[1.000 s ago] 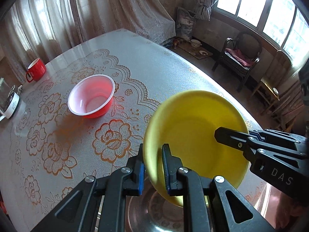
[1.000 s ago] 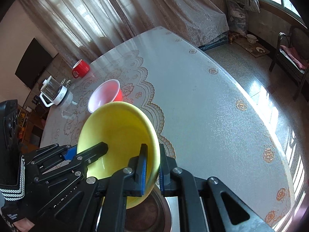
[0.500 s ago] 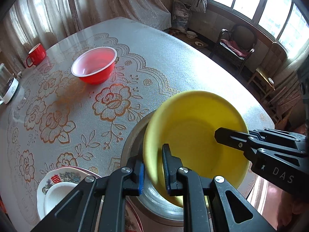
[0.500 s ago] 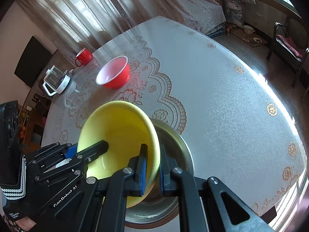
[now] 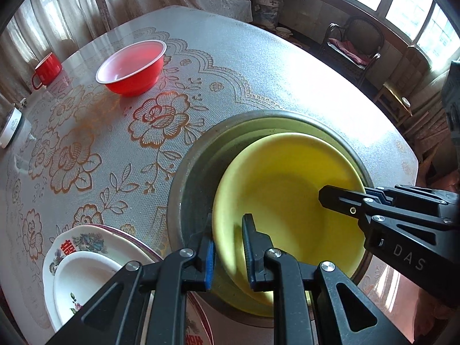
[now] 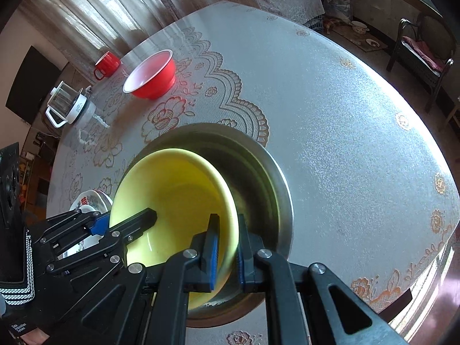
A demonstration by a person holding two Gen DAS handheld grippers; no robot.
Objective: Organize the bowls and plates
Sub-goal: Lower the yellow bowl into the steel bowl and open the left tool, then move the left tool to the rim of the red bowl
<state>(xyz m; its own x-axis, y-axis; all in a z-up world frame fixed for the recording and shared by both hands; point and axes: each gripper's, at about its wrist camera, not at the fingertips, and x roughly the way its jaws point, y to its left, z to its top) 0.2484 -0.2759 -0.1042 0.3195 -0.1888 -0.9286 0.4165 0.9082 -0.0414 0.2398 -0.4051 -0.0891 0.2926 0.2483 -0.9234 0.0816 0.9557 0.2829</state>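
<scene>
Left gripper (image 5: 227,247) and right gripper (image 6: 227,251) are clamped on opposite rims of the yellow bowl (image 5: 287,201), held tilted inside the metal basin (image 5: 192,172). Nesting step judged underway; lowering, then release, is called for next.

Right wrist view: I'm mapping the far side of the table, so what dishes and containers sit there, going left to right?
Glass pitcher → red mug → red bowl.

bright window daylight; table (image 6: 345,120) glare; fisheye-curved edges
</scene>
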